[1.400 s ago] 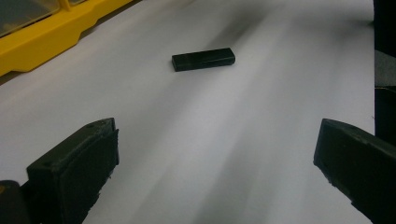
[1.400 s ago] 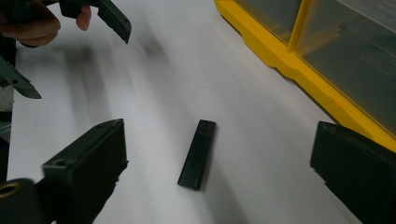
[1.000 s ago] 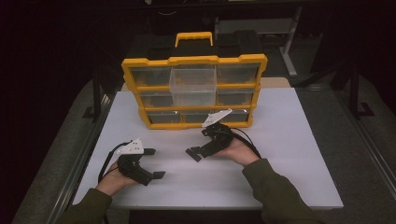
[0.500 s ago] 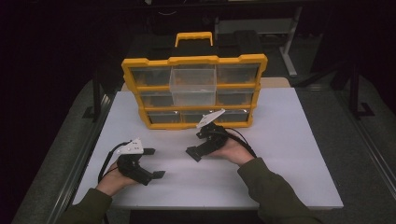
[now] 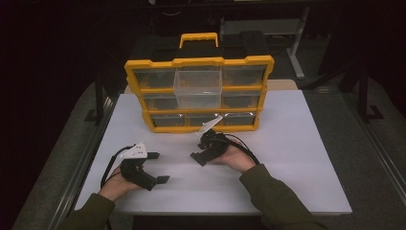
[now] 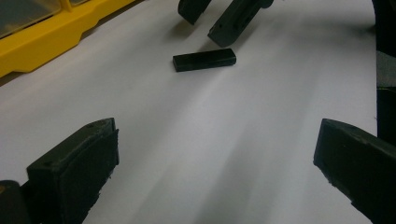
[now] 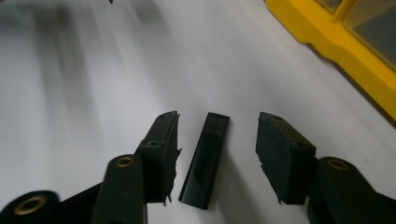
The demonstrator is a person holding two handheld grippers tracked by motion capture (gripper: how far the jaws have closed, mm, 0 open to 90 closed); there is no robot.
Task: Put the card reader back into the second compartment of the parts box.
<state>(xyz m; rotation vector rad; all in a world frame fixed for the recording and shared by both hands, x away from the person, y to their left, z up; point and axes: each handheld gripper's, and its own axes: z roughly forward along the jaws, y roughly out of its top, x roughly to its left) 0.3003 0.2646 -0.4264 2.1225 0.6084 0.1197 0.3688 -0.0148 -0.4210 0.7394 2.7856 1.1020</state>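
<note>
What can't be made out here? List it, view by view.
- High view: the black bar under the right claw is hidden by that claw.
- High view: contents of the organizer drawers are too small and dim behind the clear fronts.
- Right gripper view: the black bar lies between the closing jaws, but no pad contact can be seen.
- Left gripper view: the left claw has its right jaw cut off by the edge.

Your sleeves (image 5: pixel 275 196) are dark olive green. Each gripper is black, the left gripper (image 5: pixel 155 167) and right gripper (image 5: pixel 198 151) alike, trailing a black cable and topped with a grey three-cornered plate. Brass-coloured screws sit at the jaw bases.
</note>
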